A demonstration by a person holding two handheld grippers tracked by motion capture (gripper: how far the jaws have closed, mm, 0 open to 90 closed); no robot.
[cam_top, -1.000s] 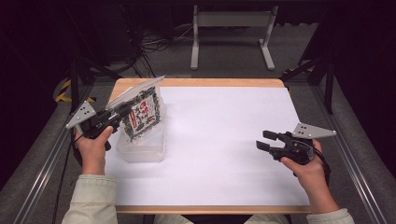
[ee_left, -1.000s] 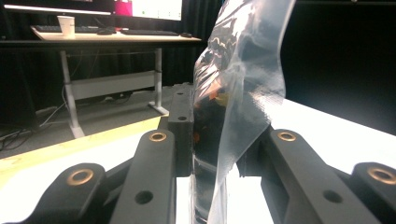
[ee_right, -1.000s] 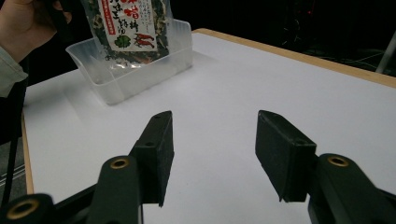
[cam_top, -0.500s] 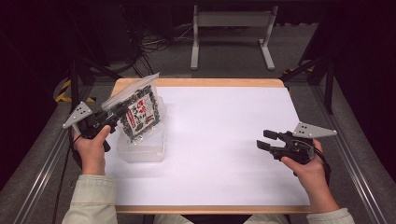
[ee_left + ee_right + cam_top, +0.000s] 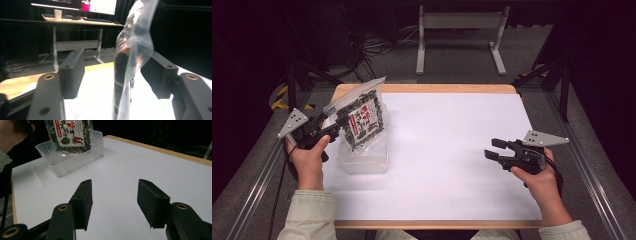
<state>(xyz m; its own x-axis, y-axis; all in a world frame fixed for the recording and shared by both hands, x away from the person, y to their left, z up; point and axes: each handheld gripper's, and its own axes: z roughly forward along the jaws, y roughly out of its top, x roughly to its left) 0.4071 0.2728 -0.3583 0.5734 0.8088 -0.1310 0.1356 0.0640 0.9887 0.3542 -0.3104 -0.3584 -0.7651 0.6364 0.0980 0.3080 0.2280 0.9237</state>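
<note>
A: Little had moved since the earlier frame; the left gripper [image 5: 332, 131] stayed by the snack bag [image 5: 362, 120], which stood in the clear tub [image 5: 364, 161].

B: Jaws?

A: Left spread wide, the bag between them, unclamped. Right gripper [image 5: 493, 148] open, empty.

B: Handling?

A: Light, crinkly, slippery film (probably); best pinched at the top seal.

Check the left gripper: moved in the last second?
Yes. The left gripper has slid slightly toward the table's left edge, away from the plastic tub, jaws open around the snack bag.
</note>
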